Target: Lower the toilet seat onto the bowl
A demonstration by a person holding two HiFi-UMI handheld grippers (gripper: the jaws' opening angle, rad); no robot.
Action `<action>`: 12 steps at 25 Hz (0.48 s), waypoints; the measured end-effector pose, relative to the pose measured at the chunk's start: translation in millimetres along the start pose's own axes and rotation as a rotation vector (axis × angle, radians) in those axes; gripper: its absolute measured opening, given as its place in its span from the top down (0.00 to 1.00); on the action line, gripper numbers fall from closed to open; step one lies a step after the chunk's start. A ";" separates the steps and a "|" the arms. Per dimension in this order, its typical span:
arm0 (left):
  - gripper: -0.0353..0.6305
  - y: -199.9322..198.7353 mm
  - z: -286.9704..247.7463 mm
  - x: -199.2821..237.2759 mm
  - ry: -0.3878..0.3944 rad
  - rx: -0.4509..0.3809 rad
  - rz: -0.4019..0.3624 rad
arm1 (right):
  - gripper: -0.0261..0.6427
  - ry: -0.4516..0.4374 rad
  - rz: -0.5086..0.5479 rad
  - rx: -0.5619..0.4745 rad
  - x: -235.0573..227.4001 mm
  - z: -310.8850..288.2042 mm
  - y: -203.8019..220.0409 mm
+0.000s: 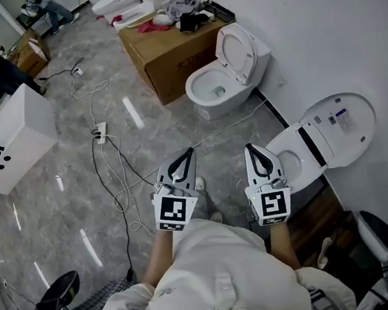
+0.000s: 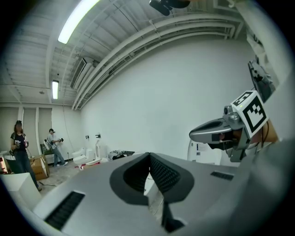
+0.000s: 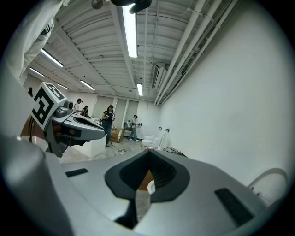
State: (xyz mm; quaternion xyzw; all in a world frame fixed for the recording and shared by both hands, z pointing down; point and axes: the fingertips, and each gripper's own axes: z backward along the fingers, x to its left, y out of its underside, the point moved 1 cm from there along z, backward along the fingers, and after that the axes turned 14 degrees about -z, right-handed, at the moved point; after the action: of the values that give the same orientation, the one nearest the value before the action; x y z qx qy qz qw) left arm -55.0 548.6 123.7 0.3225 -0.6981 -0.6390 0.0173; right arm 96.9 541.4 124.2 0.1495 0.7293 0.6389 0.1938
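In the head view a white toilet (image 1: 294,158) stands against the right wall, with its lid (image 1: 341,125) tipped back and a printed label on the lid's inner face. A second toilet (image 1: 222,84) stands farther along the wall, its seat and lid (image 1: 237,51) raised. My left gripper (image 1: 191,150) and right gripper (image 1: 248,147) hover side by side above the floor, left of the near toilet and touching neither. Both are shut with nothing between the jaws. The left gripper view shows the shut left gripper (image 2: 149,156) and the right gripper (image 2: 221,131) beside it. The right gripper view shows the shut right gripper (image 3: 148,154).
A large cardboard box (image 1: 167,49) with clothes on top stands beside the far toilet. Cables and a power strip (image 1: 100,133) trail across the marble floor. A white cabinet (image 1: 16,137) stands at the left. People stand at the far end. A black chair (image 1: 54,301) is near my left.
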 end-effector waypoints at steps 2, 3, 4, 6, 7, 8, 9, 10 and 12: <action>0.93 4.0 -10.0 5.5 -0.003 0.003 0.004 | 0.95 -0.001 0.000 0.007 -4.5 -10.6 1.3; 0.93 6.4 -15.9 9.0 -0.003 0.004 0.007 | 0.95 -0.001 0.000 0.011 -6.5 -17.0 2.0; 0.93 9.0 -22.6 12.7 -0.001 0.004 0.012 | 0.95 -0.001 0.000 0.015 -8.8 -24.2 2.5; 0.93 14.2 -36.6 19.5 0.009 0.005 0.022 | 0.95 0.001 -0.003 0.024 -14.0 -39.0 3.7; 0.93 16.7 -43.5 23.0 0.017 0.006 0.024 | 0.95 0.003 -0.004 0.029 -16.7 -46.6 4.0; 0.93 18.9 -50.4 27.1 0.024 0.007 0.024 | 0.95 0.007 -0.004 0.034 -19.7 -54.4 4.0; 0.93 20.8 -57.5 31.8 0.031 0.008 0.022 | 0.95 0.012 -0.003 0.038 -22.8 -62.3 3.7; 0.93 22.4 -65.0 37.0 0.038 0.008 0.020 | 0.95 0.019 -0.002 0.041 -26.4 -70.4 3.1; 0.93 24.8 -80.8 48.7 0.050 0.005 0.015 | 0.95 0.036 -0.001 0.048 -33.7 -87.0 1.4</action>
State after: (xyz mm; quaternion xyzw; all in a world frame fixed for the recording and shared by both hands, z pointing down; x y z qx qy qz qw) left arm -68.9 453.8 141.9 0.3335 -0.7014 -0.6287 0.0387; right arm 85.2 449.8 138.1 0.1423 0.7477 0.6239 0.1776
